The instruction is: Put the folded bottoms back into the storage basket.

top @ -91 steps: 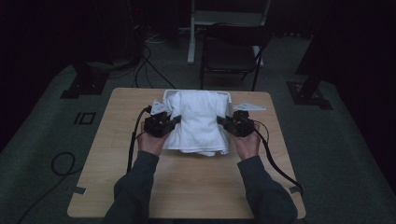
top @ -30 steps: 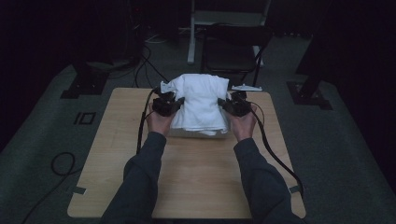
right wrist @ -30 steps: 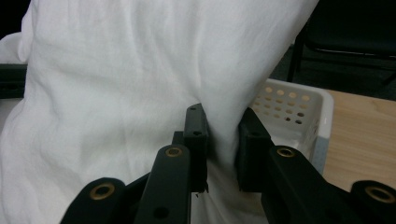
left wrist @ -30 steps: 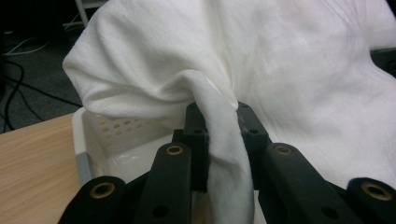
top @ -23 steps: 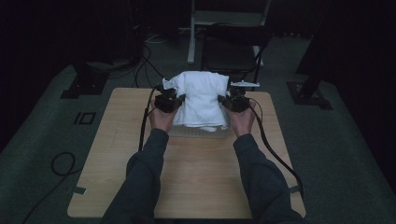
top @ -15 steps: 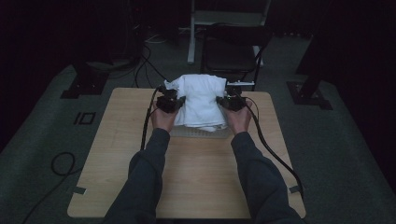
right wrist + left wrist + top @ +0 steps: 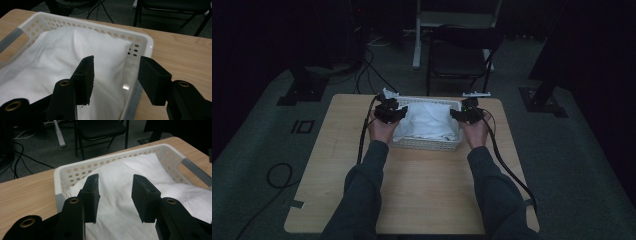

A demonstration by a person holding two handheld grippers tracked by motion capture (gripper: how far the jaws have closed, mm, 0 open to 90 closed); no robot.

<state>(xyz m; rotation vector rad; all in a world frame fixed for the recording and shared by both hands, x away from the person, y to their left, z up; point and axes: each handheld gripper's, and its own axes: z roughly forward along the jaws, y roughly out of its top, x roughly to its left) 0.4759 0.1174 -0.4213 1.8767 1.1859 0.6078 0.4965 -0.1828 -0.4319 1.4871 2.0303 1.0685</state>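
So the white towel's sitting folded in the basket and both tools have let go of it.

Biggest first: wooden table (image 7: 412, 190) with a white perforated basket (image 7: 427, 144) at its far edge, and the towel (image 7: 427, 122) fills it, bulging a bit above the rim. Left tool (image 7: 398, 113) sits at the basket's left end, right tool (image 7: 458, 115) at its right end, each in one of the person's hands. From the left tool's camera its jaws have just been opening and stand apart over the towel (image 7: 125, 195), with cloth below the gap but nothing pinched. Same on the right: jaws just opened, one over the towel (image 7: 62, 57), the other outside the basket wall (image 7: 140, 50), straddling the rim, nothing gripped.
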